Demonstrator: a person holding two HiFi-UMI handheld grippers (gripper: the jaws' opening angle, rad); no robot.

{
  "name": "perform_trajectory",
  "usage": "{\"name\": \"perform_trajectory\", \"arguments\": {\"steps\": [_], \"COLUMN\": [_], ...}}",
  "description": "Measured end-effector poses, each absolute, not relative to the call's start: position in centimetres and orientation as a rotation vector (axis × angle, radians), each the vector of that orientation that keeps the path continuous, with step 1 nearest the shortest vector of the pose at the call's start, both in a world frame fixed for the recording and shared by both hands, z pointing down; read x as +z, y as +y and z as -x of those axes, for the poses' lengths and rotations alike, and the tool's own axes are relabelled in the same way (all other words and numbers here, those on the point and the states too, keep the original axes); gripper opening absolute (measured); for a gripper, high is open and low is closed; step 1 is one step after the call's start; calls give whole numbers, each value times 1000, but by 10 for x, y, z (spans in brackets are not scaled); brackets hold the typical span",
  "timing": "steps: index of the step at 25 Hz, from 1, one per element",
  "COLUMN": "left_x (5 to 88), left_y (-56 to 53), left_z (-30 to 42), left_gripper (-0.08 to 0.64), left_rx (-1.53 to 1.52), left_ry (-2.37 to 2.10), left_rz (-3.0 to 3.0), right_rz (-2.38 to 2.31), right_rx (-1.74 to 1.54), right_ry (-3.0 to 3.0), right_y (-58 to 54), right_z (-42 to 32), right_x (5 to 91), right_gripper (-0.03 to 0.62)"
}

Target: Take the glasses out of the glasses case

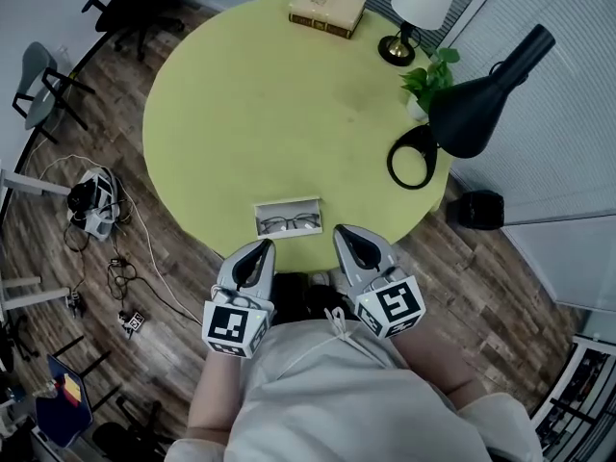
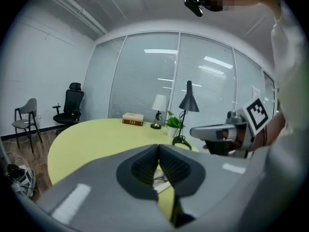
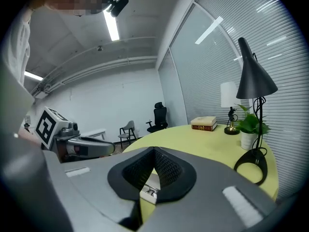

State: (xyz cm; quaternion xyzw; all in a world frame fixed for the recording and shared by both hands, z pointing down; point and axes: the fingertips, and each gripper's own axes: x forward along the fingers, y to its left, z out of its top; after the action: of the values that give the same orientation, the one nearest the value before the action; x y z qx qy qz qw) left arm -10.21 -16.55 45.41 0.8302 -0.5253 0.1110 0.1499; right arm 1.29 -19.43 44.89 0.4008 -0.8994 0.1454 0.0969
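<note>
An open white glasses case (image 1: 287,218) lies near the front edge of the round yellow-green table (image 1: 241,114), with dark-framed glasses (image 1: 289,223) inside it. My left gripper (image 1: 258,249) hovers just in front of the case's left end, jaws shut and holding nothing. My right gripper (image 1: 346,235) hangs off the case's right end, also shut and holding nothing. In the left gripper view the jaws (image 2: 158,150) meet, and a piece of the case (image 2: 162,180) shows below them. The right gripper view shows closed jaws (image 3: 153,152) with the case (image 3: 150,188) beneath.
At the table's far side lie a book (image 1: 327,10), a white-shaded lamp (image 1: 416,10), a small potted plant (image 1: 429,81) and a black desk lamp (image 1: 479,104). Chairs (image 1: 43,89) and cables (image 1: 96,205) sit on the floor at left, a black bag (image 1: 478,210) at right.
</note>
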Motion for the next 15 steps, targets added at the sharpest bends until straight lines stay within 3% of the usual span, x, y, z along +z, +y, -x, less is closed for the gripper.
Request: {"name": "perform_trajectory", "arguments": {"steps": [7,10,15], "left_x": [516,545,578], "left_y": [-198,-203,-216], "left_z": [111,103,90], "left_gripper": [8,63,91], "left_rx": [673,864,1043], "left_ry": [-1318,-1156,-939], "left_rz": [-2466,-2521,-2578], "right_rz": [-1239,-1249,-1275], "right_rx": [484,518,564], "right_ry": [-2590,-2540,-2491], "right_y": [-209,-212,-221], "right_z": [6,8,7], "right_x": [469,485,507], "right_gripper": [0,-2,-1]}}
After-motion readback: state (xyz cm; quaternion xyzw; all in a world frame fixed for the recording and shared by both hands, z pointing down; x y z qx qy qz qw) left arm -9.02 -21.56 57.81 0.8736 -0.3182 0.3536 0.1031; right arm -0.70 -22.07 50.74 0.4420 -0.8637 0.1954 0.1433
